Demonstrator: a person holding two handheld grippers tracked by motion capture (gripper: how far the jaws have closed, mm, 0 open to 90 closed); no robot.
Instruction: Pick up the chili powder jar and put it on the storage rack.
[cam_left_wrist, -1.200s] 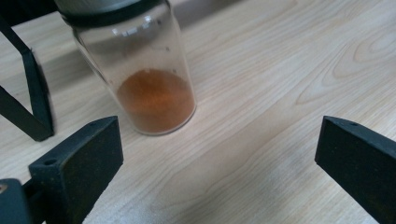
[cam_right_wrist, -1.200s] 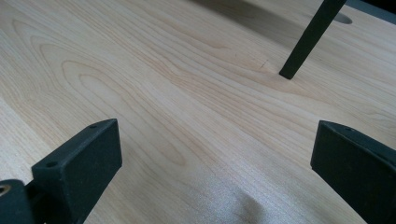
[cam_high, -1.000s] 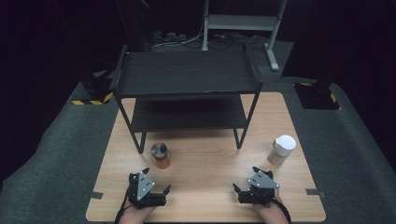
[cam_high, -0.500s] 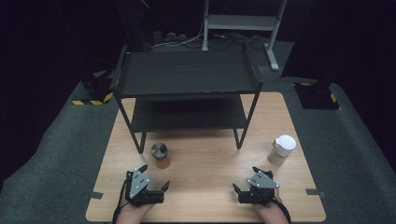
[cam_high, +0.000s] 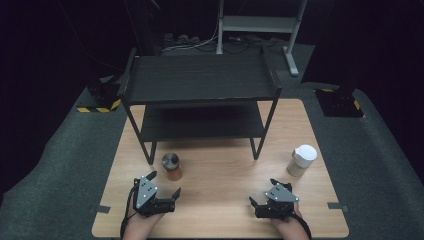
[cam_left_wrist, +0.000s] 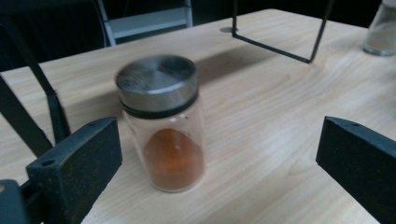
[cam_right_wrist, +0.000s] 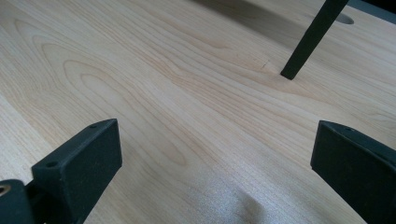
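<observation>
Standing upright on the worktop (cam_high: 225, 165), the spice jar (cam_high: 171, 166) sits just ahead of the left hand-held gripper (cam_high: 163, 184), whose jaws gape wide around nothing. The right hand-held gripper (cam_high: 262, 193) rests equally wide open, empty, well apart from the jar.

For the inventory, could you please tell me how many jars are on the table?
2: a spice jar by the rack's front left leg, and a white-lidded jar near the table's right edge.
</observation>
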